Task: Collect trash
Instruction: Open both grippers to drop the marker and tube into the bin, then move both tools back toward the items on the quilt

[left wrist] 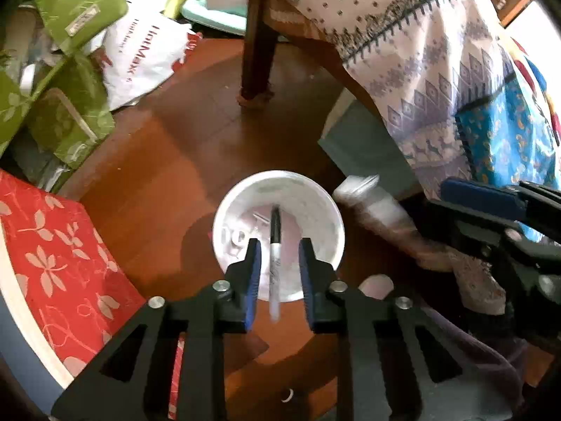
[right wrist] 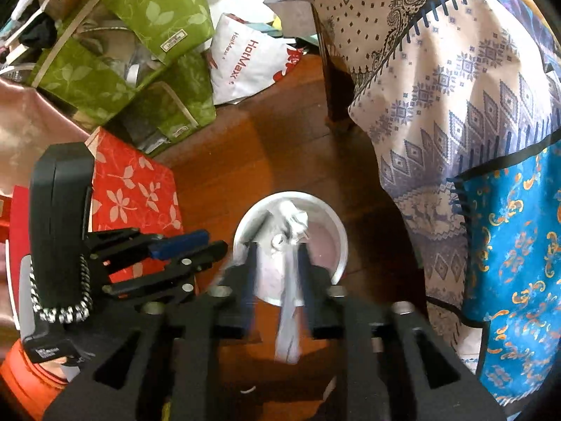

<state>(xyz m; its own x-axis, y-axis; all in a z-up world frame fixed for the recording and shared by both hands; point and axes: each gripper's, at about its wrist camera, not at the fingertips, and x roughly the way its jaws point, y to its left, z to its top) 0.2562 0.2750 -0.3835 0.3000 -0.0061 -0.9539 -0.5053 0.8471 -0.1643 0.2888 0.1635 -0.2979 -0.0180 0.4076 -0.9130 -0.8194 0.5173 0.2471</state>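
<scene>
Floor: reddish-brown wooden boards (left wrist: 182, 161), glossy, with light patches; a white round bin (left wrist: 278, 235) stands on it near the centre of both views.

Left claw (left wrist: 278, 263): pointing steeply down over the bin; jaws parted a little, blue pads clear of a black marker pen (left wrist: 275, 238), which sits between them without contact, its lower end blurred, its tip over the bin's mouth.

Right claw (right wrist: 278, 266): likewise over the bin (right wrist: 336, 242), blurred; jaws narrowly parted, a crumpled white paper or tissue (right wrist: 291, 231) between them; whether the pads touch it cannot be told. From the left view the right claw shows at 3 o'clock.

Room: cluttered; green leaf-print fabric boxes (right wrist: 157, 10) stacked at 10 o'clock; a red flower-print box (right wrist: 136, 189) at 9 o'clock; a white "HotMax" plastic bag (right wrist: 245, 63) at 12 o'clock; a dark wooden furniture leg (left wrist: 257, 35) at 12 o'clock in the left view; a patterned white-and-lilac cloth (right wrist: 455, 87) draped at 2 o'clock, blue ornamented fabric (right wrist: 512, 263) at 3 o'clock.
</scene>
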